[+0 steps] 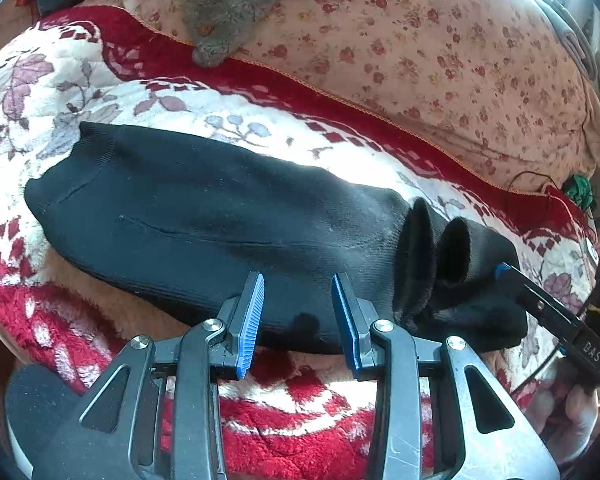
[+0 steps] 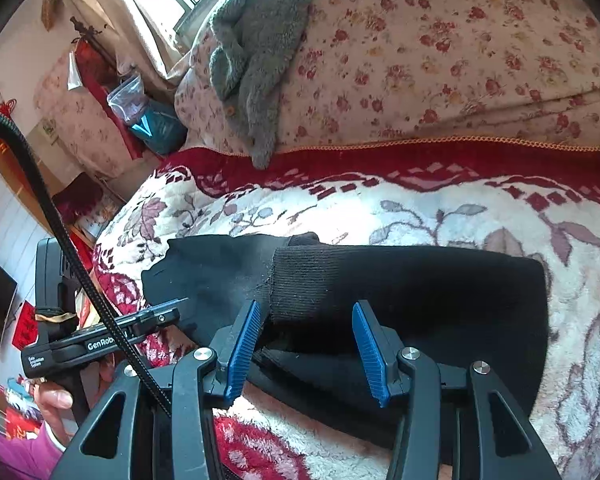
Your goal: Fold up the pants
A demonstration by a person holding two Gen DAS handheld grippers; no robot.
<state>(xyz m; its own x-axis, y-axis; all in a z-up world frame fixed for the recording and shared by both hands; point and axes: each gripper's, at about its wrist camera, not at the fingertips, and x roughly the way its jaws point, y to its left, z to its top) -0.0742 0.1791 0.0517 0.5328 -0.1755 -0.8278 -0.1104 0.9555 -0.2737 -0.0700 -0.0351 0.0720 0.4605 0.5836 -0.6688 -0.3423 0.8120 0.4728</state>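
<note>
Pants (image 1: 204, 216), black and doubled over, lie just ahead of our left gripper (image 1: 298, 312) and right gripper (image 2: 304, 346), both with fingers apart and empty, on the red-and-cream floral blanket (image 1: 80, 80) beside a flowered quilt (image 2: 440, 60).

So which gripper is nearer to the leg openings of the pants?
Right. The right gripper is beside the leg openings of the pants; the left gripper hovers open further along the near edge.
</note>
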